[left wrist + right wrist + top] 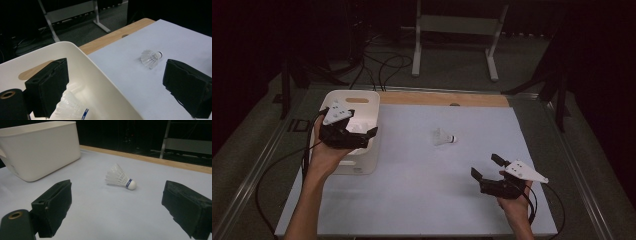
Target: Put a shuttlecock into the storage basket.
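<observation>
- a shuttlecock (443,137) is seen lying on its side on the pale desk (412,200), near the middle, cork end toward the far right, feather skirt toward the white bin (367,100).
- a second shuttlecock (71,106) is seen inside the bin, under the left claw (357,131).
- risk, as judged: the shuttlecock on the desk is light and round-skirted, so it could be rolled or nudged aside if a jaw is brushed against it before both jaws are around it.
- risk, as judged: if the feather skirt is pinched hard, it could be crushed or the shuttlecock could be squirted out; a grip nearer the cork would be expected to hold better.
- the right claw (486,166) is held wide, nothing in it, well apart from the shuttlecock on the near right of the desk; in the right gripper view the shuttlecock (120,179) lies ahead, between the lines of the two jaws.
- the left claw is spread wide and holds nothing, hovering over the bin's right wall, with the desk shuttlecock off to its right.
</observation>
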Demonstrator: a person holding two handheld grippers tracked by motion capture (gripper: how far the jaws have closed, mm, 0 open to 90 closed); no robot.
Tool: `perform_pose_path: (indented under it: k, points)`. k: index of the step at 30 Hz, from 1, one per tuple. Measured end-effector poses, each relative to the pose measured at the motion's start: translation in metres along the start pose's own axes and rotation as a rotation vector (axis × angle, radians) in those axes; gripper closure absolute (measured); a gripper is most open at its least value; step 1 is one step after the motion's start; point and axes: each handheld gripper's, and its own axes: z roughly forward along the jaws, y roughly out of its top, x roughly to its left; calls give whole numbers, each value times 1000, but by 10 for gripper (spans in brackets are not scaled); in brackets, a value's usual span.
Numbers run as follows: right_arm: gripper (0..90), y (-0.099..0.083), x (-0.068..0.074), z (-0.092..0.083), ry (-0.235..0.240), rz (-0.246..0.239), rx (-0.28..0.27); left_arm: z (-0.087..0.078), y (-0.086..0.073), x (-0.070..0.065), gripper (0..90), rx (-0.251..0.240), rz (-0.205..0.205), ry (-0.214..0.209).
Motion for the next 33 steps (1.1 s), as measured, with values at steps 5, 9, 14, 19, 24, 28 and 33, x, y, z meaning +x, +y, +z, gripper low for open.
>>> perform_pose_path:
  k: [5,9,14,19,24,28,33]
  points:
    - [93,0,-1,0,1,-2,-3,3,1,-3,69,-2,0,-6]
    - [93,0,0,0,0,-3,-2,6,2,-6,69,-3,1,-13]
    - [93,0,-1,0,0,-3,-3,10,3,-9,68,-4,1,-23]
    - [93,0,-1,0,1,-4,-4,13,3,-12,63,0,6,-34]
    - [93,0,-1,-1,0,-2,-5,17,5,-16,60,-7,0,-45]
    - [93,1,-1,-1,0,-1,-5,20,6,-18,54,-9,1,-51]
    - [93,1,-1,-1,0,-1,-5,25,7,-23,47,-6,6,-62]
